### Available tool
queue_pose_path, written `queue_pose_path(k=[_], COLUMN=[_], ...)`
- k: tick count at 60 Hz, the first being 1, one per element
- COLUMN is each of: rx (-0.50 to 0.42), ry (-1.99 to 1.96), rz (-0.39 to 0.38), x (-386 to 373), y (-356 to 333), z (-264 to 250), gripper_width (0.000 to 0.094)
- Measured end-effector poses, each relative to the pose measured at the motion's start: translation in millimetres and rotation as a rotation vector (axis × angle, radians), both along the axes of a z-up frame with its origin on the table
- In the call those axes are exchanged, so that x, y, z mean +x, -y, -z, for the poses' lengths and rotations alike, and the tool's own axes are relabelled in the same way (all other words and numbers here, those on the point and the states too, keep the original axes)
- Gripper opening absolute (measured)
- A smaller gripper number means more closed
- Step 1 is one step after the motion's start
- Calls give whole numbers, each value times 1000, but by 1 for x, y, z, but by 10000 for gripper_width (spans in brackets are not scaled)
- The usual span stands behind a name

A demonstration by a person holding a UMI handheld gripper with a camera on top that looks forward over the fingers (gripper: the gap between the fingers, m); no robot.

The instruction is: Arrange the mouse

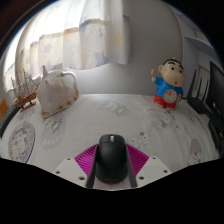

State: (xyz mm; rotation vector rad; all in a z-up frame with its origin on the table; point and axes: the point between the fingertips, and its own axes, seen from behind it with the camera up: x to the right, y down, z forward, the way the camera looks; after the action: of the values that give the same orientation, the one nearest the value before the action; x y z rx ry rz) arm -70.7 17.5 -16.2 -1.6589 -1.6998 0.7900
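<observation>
Tool at the near edge of the view, fingers pointing forward over the tabletop. Magenta pads show on the inner faces of both fingers, left and right.

Mouse: black, sits between the two fingers, long axis pointing away from the camera. Both pads lie right against its sides with no gap to be seen; the tool is closed on the mouse. Cannot tell whether the mouse is lifted or resting on the tabletop, since its underside is hidden.

Tabletop: light covering with a faint pale pattern, stretching from the fingers out to the back wall. Ground just ahead of the mouse is bare covering.

Left of the fingers, at the near left edge: a flat white item, only partly in view, kind not clear.

Farther back on the left: a white bag with a handle or strap sticking up from it, standing on the tabletop. Beside it at the far left, a small dark object, too small to identify.

Farther back on the right: a cartoon boy figure, upright, red top, blue base, well apart from the mouse. A dark object stands just right of it, partly cut off.

Behind everything: a pale curtain with bright light coming through.
</observation>
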Motion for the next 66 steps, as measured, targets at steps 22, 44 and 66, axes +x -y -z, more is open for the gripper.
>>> queue_pose_path(k=[22, 44, 66], rx=[-94, -152, -29], ry=[-97, 43, 100], rz=[-43, -174, -50], x=[-21, 32, 66], y=[95, 318, 319], z=[-123, -64, -42], gripper_width=[433, 430, 832])
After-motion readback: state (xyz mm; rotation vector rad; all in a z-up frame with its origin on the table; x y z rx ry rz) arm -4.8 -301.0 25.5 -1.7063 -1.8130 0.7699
